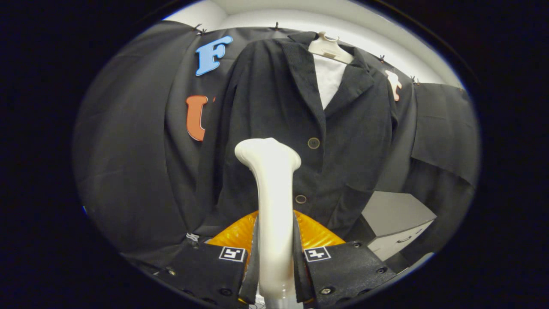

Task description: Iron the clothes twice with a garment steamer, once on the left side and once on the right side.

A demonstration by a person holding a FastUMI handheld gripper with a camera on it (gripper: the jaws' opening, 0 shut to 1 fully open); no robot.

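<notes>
White plastic fills my gripper [276, 270] — both fingers press on the handle of the garment steamer [272, 206], which stands upright between them. Its head rises just ahead of the fingers, up against the front of the dark jacket [279, 98], beside the two buttons. That jacket hangs on a pale hanger [328, 48] — a grey cabinet [396, 223] sits low beyond it.

The hand-held gripper [276, 262] has two broad, flat finger blocks of matte textured material, one left and one right. Each block carries a square white-bordered black-and-white marker tag on its far inner corner and round screw heads along its near edge. Thin flat pads line the inner faces.
</notes>
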